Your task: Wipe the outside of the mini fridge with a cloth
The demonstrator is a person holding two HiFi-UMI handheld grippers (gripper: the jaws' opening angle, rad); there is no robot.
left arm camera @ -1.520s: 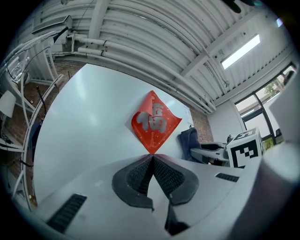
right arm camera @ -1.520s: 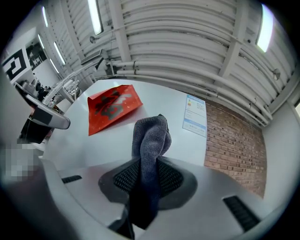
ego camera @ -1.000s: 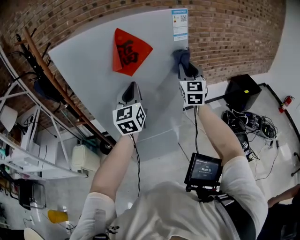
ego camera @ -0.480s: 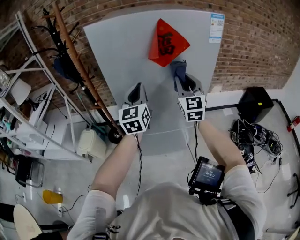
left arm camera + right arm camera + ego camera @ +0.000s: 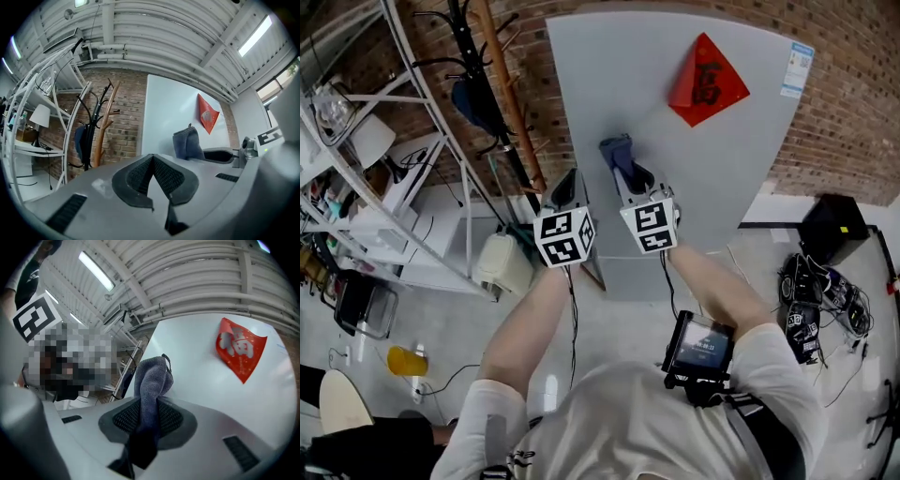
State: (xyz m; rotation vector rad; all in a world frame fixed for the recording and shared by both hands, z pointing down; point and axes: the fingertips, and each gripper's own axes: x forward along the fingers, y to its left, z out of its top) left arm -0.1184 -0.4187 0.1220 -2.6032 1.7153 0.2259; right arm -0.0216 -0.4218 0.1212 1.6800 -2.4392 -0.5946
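The mini fridge shows as a tall pale grey face with a red diamond sticker. My right gripper is shut on a blue-grey cloth, which is held up to the fridge's left part, left of and below the sticker. In the right gripper view the cloth stands up between the jaws of the right gripper, with the fridge behind it. My left gripper sits beside it at the fridge's left edge, shut and empty. The left gripper view shows the left gripper with its pads together and the cloth to the right.
A wooden coat rack and white wire shelving stand left of the fridge against the brick wall. A white appliance sits on the floor below them. A black box and cables lie at the right, a yellow cup at the left.
Both grippers have moved left across the fridge face. The cloth went from under the label at the right edge, past the red sticker, to the left part.
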